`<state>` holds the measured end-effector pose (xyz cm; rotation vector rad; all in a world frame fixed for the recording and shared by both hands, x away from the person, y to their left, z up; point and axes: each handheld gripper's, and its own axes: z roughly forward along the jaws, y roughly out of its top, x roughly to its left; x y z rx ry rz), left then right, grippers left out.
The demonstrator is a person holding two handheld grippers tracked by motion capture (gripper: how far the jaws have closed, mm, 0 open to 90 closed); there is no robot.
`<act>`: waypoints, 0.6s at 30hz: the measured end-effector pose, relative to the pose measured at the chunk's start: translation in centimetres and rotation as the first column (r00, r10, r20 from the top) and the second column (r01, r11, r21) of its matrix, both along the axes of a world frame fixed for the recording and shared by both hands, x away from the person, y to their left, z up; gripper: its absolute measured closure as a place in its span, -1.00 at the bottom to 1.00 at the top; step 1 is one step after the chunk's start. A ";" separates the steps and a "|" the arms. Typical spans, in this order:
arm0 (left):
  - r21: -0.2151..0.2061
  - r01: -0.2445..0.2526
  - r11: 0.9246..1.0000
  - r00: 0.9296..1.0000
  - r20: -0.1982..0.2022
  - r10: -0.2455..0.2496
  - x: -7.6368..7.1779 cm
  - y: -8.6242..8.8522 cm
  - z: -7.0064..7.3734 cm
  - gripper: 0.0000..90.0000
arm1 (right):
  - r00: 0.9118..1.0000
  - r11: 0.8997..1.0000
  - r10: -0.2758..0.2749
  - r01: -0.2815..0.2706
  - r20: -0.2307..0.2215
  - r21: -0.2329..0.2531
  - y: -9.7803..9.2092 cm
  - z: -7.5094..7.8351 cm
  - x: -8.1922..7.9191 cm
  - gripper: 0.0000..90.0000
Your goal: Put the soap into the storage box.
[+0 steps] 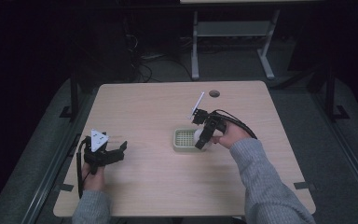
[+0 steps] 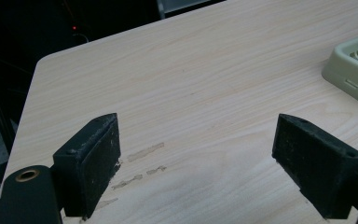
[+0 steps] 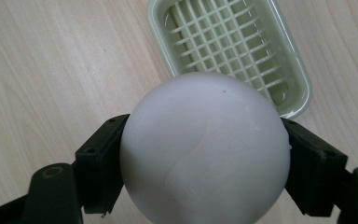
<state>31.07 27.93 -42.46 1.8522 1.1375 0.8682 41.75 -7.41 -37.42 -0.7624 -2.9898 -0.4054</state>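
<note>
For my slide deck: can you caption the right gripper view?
Right hand-held gripper clamps a white ball above a pale green slotted tray on the wooden table.

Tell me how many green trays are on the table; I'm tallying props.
1. The green tray sits right of the table's centre, below the white ball that the right gripper holds. No others visible.

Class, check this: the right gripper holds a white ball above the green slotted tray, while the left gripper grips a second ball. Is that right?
Not quite. The left gripper holds nothing: the left gripper view shows its jaws wide apart over bare table. The right gripper does hold the white ball above the green slotted tray.
</note>
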 end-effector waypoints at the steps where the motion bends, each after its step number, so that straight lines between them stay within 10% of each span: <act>1: 0.001 0.000 1.000 1.000 0.000 0.000 0.0 0.0 0.0 -0.67 | 1.000 1.000 0.002 -0.002 -0.003 -0.006 0.3 0.0 0.2 -0.49; 18: 0.010 0.002 1.000 1.000 0.004 -0.002 -0.1 -0.1 0.0 -0.67 | 1.000 1.000 0.020 -0.020 -0.020 -0.021 2.3 -0.3 1.7 -0.49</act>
